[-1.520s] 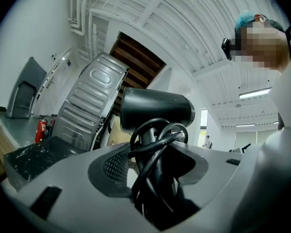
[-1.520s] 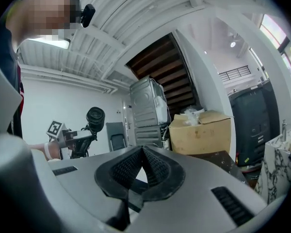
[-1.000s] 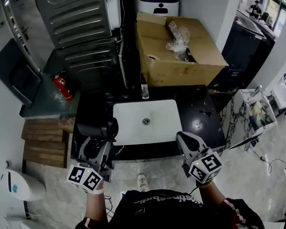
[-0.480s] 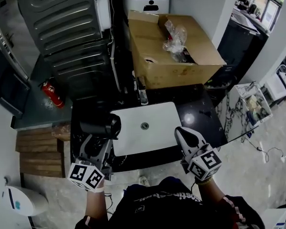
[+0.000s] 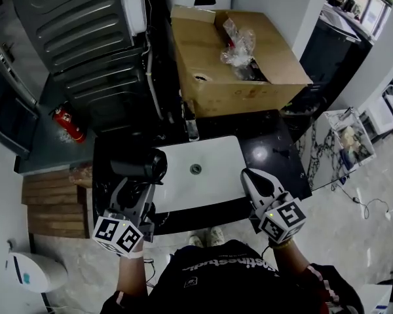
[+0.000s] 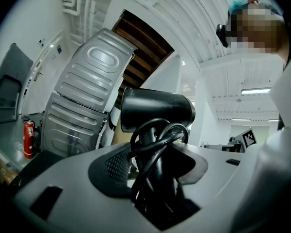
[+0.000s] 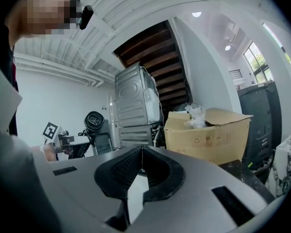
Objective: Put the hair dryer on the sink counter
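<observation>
A black hair dryer [image 5: 141, 165] stands with its barrel up, its handle between the jaws of my left gripper [image 5: 137, 183], over the left end of the black sink counter [image 5: 275, 152], beside the white basin [image 5: 213, 159]. In the left gripper view the barrel of the hair dryer [image 6: 157, 110] lies crosswise above the jaws, the cord [image 6: 155, 144] is looped around the handle, and the left gripper [image 6: 157, 152] is shut on it. My right gripper [image 5: 250, 176] hovers at the basin's front right corner. In its own view the right gripper [image 7: 141, 148] is shut with nothing in it.
A faucet [image 5: 191, 126] stands behind the basin. A large open cardboard box [image 5: 236, 64] sits behind the counter and a ribbed metal appliance [image 5: 85, 38] at the back left. A red fire extinguisher [image 5: 65, 123] lies on the floor at the left. Wooden steps [image 5: 52, 195] are beside the counter.
The head camera has shifted a little, so the scene sits lower and further left. The left gripper keeps its hold on the hair dryer by the basin's left edge. The right gripper stays shut.
</observation>
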Motion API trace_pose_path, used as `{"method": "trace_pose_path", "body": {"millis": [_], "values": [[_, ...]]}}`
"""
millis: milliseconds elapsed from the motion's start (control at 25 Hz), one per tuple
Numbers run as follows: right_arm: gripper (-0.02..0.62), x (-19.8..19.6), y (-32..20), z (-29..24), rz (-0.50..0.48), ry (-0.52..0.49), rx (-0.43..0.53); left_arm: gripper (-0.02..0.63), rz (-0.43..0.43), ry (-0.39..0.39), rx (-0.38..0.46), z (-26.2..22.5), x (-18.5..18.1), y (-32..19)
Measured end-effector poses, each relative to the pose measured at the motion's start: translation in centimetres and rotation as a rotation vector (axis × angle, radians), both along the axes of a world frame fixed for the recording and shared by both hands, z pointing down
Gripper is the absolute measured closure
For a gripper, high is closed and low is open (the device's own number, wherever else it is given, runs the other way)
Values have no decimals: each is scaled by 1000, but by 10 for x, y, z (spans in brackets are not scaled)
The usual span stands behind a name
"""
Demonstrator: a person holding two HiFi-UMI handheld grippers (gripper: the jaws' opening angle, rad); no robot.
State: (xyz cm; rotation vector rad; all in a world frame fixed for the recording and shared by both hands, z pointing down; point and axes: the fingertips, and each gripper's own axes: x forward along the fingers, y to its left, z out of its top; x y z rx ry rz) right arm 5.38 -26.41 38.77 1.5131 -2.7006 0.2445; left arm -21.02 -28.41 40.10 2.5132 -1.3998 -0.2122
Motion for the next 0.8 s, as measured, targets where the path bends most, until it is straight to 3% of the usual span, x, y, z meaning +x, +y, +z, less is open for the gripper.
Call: {"method": "trace_pose_path", "body": {"millis": [360,800], "values": [[555,0,-14,4,-61,-11,2,374,-55,-38,-44,22,-4,-25],[557,-14,-13,20,-125,-13,-33,374,-111,-168,-248,105,-36,-67]]}}
